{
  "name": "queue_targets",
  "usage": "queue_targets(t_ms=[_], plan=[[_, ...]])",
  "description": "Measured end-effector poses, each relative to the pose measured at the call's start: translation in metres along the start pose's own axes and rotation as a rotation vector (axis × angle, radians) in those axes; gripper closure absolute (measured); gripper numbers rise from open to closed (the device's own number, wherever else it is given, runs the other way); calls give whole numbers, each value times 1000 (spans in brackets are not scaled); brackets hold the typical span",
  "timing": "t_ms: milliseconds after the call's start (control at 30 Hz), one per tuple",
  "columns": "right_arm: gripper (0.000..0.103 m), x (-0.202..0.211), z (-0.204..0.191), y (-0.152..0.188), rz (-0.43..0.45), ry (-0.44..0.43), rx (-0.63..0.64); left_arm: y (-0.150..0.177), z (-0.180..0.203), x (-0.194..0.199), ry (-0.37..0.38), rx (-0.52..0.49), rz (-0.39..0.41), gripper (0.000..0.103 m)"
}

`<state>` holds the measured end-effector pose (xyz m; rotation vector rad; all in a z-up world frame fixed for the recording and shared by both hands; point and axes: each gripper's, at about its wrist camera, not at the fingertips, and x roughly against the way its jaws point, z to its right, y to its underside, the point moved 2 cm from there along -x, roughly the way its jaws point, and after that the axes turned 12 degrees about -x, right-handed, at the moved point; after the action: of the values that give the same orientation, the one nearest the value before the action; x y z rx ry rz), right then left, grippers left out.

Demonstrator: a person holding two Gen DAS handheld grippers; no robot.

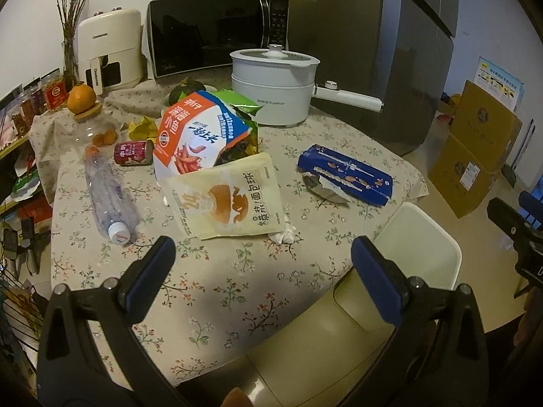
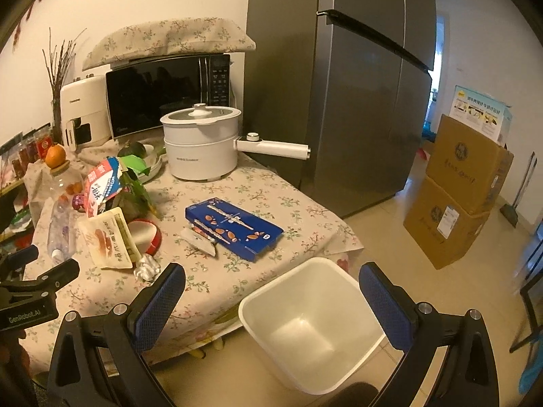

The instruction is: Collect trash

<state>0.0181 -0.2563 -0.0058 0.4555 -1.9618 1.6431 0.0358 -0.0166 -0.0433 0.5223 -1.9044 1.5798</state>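
Trash, scattered on a table under a floral tablecloth [image 1: 220, 291]:
- Cream bread-ball snack pouch [image 1: 234, 200], flat, near centre; its far edge is overlapped by an orange, white and blue fish-snack bag [image 1: 193, 135].
- Crumpled white tissue [image 1: 283, 234], touching the pouch's near right corner.
- Clear crushed plastic bottle with white cap [image 1: 108, 196], lying left of the pouch.
- Small dark red can [image 1: 134, 153], on its side, just beyond the bottle.
- Dark blue rectangular biscuit box [image 1: 344, 174], right of the pouch, with a torn silvery wrapper [image 1: 325, 191] at its near edge.

Receptacle: white square plastic bin [image 2: 305, 325], on the floor just off the table's near right corner, nothing inside.

Tools: left gripper [image 1: 263, 257], fingers apart, above the table's near edge, holding nothing. Right gripper [image 2: 271, 291], fingers apart, over the bin, holding nothing.

Surroundings: white lidded electric pot with long handle [image 1: 275, 84] at the far side; black microwave [image 1: 217, 34] behind it; grey refrigerator [image 2: 339, 84] to the right.
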Motion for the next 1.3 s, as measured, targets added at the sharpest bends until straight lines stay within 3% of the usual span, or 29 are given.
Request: queue_targets(t_ms=[1300], plan=[[0, -8, 1, 1, -4, 36, 14, 0, 2, -3, 3, -19, -2, 0]])
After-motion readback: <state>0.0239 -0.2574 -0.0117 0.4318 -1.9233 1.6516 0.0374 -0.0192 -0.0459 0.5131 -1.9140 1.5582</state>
